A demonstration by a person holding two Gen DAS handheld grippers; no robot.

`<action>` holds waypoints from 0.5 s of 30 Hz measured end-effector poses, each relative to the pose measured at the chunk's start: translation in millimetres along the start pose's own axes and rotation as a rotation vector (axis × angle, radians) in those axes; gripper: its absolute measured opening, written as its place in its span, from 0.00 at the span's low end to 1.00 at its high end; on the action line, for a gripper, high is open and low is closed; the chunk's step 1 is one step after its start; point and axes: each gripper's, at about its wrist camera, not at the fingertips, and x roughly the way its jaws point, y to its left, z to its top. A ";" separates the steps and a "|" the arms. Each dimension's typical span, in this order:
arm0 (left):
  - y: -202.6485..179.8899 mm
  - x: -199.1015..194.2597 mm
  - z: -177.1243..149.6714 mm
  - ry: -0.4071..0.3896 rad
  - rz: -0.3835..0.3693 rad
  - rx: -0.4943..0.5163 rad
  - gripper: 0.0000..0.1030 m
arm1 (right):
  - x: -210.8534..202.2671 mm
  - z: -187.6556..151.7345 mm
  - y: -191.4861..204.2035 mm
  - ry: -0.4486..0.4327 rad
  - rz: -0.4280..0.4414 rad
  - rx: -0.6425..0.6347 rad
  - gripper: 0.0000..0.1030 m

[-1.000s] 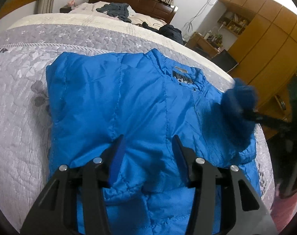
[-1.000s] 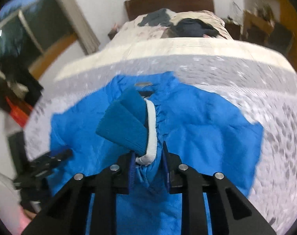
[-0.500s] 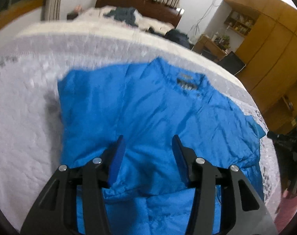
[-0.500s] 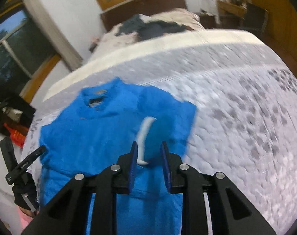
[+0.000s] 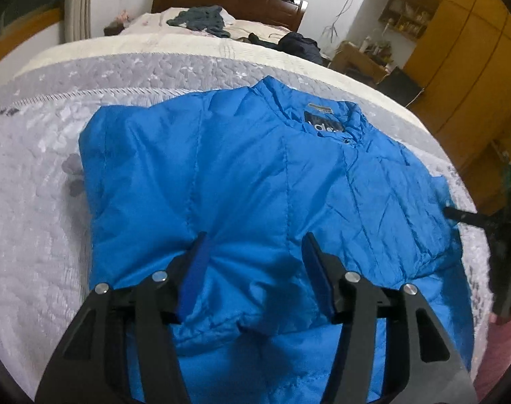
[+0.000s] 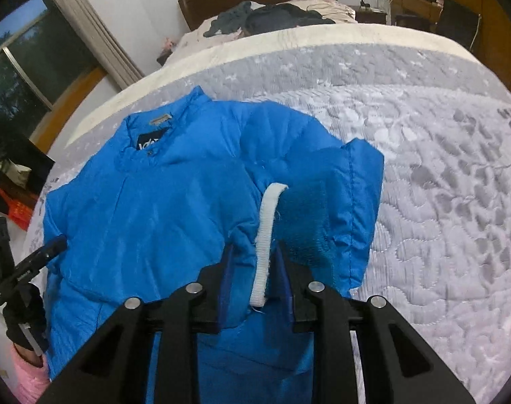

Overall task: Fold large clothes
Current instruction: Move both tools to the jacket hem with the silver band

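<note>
**Sleeve brought across the jacket on the bed**

A bedroom with a wooden headboard, a curtained window and yellow cupboards frames a bed whose grey quilted bedspread [image 5: 36, 175] carries the work. The blue puffer jacket [image 5: 255, 181] lies on it front up, collar [image 5: 322, 118] toward the headboard, its left edge already tucked into a straight line.

The left gripper [image 5: 253, 262] hovers low over the middle of the jacket's lower body, its fingers spread wide and holding nothing, as they were a second ago.

Farther right, the change: a second ago the right gripper [image 6: 255, 269] held the sleeve's knit cuff [image 6: 302, 222] lifted over the chest; now the sleeve lies down on the right part of the jacket, folded inward, with the cuff and its white ribbed band [image 6: 267, 235] pointing toward the hem. The right fingers stand narrowly apart around that band; whether they are still pinching it or have just let go, I cannot tell.

By my judgement both sides are now folded in, so the likely next step is releasing the cuff and folding the jacket lengthwise, hem to collar.
</note>
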 end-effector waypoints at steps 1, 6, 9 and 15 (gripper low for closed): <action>-0.8 1.0 -0.9 -0.001 0.004 0.006 0.54 | 0.6 -1.3 0.2 -0.002 0.003 0.002 0.24; -9.8 4.7 -4.9 -0.009 0.058 0.053 0.54 | -5.4 -3.1 4.5 -0.032 -0.002 -0.014 0.26; -10.4 -11.0 -6.4 -0.001 0.057 0.026 0.54 | -35.2 -14.1 7.5 -0.092 0.052 -0.032 0.34; -14.6 -84.0 -38.1 -0.061 0.055 0.061 0.68 | -99.5 -65.3 16.1 -0.142 0.087 -0.133 0.46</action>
